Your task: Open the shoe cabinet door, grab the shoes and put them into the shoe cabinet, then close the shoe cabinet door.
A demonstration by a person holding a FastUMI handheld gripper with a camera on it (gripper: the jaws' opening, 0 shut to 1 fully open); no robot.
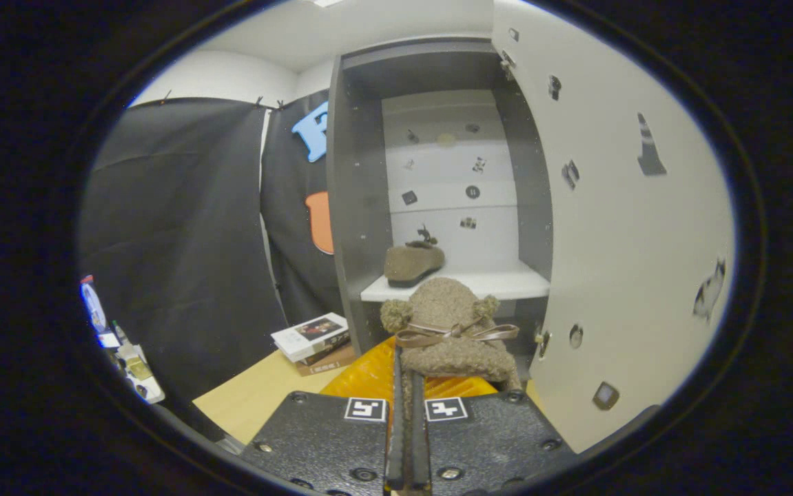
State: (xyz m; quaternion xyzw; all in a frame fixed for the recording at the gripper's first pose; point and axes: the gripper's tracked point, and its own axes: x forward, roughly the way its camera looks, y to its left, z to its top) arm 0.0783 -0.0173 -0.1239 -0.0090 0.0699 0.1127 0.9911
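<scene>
Standing open, the cabinet door (616, 227) shows one shoe (413, 263) already on the shelf (499, 282). The claw (408, 386), nearly closed, pinches the second fuzzy shoe (455, 324); placing and closing remain.

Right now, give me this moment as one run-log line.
door: open | first shoe: on shelf | second shoe: held | fingers: shut on it | next: place on shelf
</scene>
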